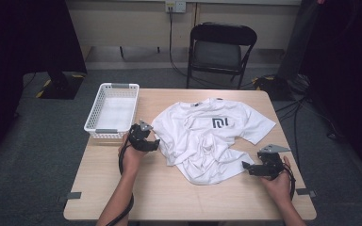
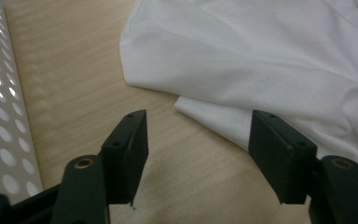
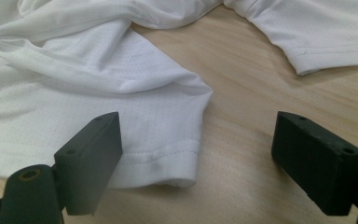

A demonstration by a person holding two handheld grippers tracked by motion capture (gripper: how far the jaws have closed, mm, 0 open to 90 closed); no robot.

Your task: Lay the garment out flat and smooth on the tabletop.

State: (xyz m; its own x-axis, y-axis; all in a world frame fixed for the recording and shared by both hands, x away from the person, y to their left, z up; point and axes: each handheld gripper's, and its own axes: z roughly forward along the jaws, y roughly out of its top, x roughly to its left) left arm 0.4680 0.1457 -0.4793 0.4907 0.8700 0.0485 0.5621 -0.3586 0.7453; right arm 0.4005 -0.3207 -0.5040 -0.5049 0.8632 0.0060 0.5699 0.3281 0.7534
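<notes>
A: High view has the whole white T-shirt (image 1: 207, 139) lying crumpled on the wooden counter (image 1: 122, 188), collar toward the far edge, hem toward the person, so its long axis runs near to far; the logo (image 1: 220, 123) faces up

B: And the white perforated basket (image 1: 111, 112) sits at the far left corner, just beside the left gripper (image 1: 143, 139). What do the gripper views add?

A: Left gripper view shows its fingers (image 2: 126, 154) spread apart, holding nothing, low over the counter, with a folded edge of the shirt (image 2: 261, 60) reaching between them and the basket wall (image 2: 2, 116) at the left

B: Right gripper view shows the right gripper (image 3: 196, 163) also released, fingers wide, a stitched hem corner (image 3: 168, 158) lying between them

A: From above the right gripper (image 1: 259, 167) sits at the shirt's near right edge; the left sleeve is bunched under folds and hard to make out
</notes>
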